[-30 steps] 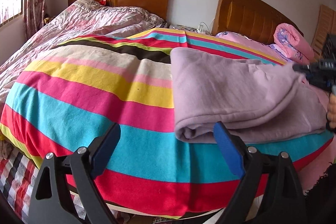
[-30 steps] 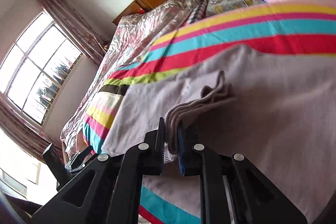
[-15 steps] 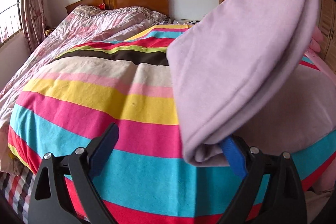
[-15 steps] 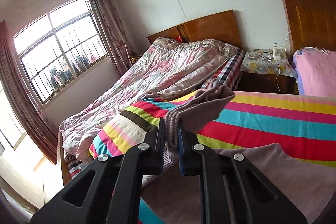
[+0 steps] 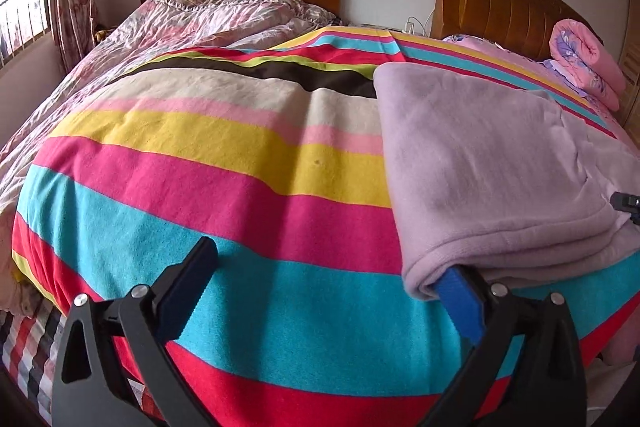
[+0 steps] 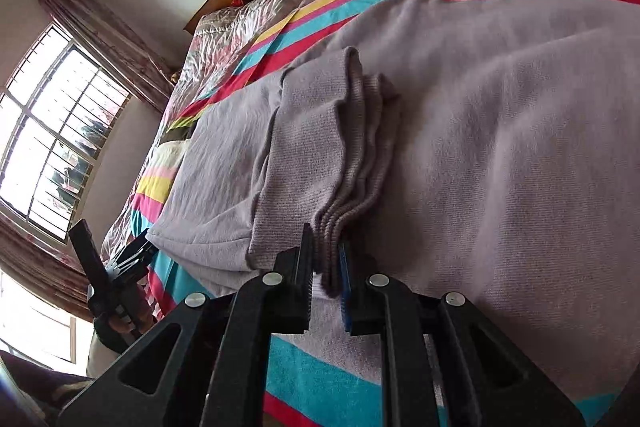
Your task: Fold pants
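The pants (image 5: 492, 163) are soft and light purple. They lie folded on the striped blanket (image 5: 224, 187) of the bed.

The left claw (image 5: 328, 281) has just been opening, and its two fingers now stand far apart. The folded edge of the pants drapes over the tip of its right finger (image 5: 460, 295), with nothing pinching it. Its left finger (image 5: 188, 283) hangs over bare blanket.

The right claw (image 6: 326, 267) is squeezed tight on the ribbed cuffs (image 6: 340, 211) of the pants. The cuffs are stacked in layers and stretch away in front of it, on top of the rest of the pants.
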Action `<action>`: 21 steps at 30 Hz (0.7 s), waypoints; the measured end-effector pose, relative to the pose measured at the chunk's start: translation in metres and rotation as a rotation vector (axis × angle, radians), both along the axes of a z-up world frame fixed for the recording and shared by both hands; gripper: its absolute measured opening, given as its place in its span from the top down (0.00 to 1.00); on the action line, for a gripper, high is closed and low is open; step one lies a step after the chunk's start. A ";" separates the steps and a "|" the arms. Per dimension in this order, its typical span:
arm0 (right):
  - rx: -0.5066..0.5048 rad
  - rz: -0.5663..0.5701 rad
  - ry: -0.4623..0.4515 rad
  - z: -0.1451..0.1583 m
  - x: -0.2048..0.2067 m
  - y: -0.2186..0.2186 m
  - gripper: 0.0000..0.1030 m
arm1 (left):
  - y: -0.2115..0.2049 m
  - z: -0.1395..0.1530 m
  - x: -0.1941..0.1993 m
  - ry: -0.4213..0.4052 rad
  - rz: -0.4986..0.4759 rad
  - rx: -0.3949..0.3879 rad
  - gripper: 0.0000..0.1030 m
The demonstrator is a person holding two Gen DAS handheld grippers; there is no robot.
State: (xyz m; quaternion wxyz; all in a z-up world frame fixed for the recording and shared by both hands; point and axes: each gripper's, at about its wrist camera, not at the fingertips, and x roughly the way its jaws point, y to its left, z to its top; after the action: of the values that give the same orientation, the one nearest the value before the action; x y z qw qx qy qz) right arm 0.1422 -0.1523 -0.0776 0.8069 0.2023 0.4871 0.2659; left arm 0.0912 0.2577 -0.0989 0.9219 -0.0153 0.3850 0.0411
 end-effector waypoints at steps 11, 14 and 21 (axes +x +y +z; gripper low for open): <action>-0.011 0.021 0.012 -0.006 -0.008 -0.009 0.87 | -0.008 0.004 -0.005 0.069 -0.057 0.057 0.01; -0.101 0.002 -0.037 0.009 -0.009 -0.016 0.61 | -0.016 0.014 -0.021 0.138 -0.176 0.167 0.02; -0.239 0.120 -0.289 0.055 0.025 0.013 0.45 | -0.018 0.118 0.004 -0.147 -0.177 -0.045 0.01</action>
State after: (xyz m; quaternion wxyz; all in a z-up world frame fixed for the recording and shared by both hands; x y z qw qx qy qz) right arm 0.1671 -0.1393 -0.0225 0.8694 0.0354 0.4053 0.2802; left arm 0.0957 0.2397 0.0195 0.9471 -0.0048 0.3169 -0.0504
